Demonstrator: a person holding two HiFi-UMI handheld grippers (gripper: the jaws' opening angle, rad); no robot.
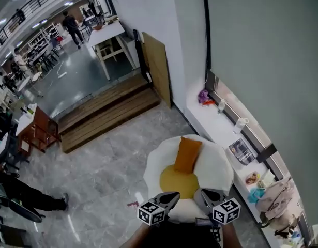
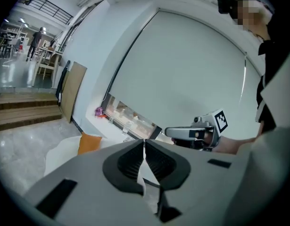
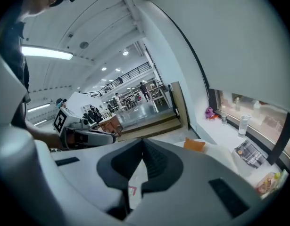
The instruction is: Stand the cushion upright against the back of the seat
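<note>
- Claws: left claw (image 2: 145, 147) and right claw (image 3: 142, 147) both have their jaws closed together on nothing, and are held side by side on the near side of the seat (image 1: 218, 165), apart from it.
- Cushion (image 1: 187, 155): orange, standing on end at the far side of the seat, its lower edge on the yellow pad (image 1: 178, 182) and its top leaning on the seat's back. The task looks done (or very nearly).
- Step in hand, as I judge it: check that the cushion holds. If it slumps, take its upper corners and seat the lower edge firmly where pad meets back; the seat looks soft, so push gently.
- Surface: grey tiled floor (image 1: 104, 177) under the seat.
- Room: right of the seat, a white worktop (image 1: 208, 122) under the window carries a bottle (image 1: 240, 124) and a magazine (image 1: 242, 151). Beyond the seat, wooden steps (image 1: 107, 115) and a board (image 1: 157, 66) leaning on the wall.
</note>
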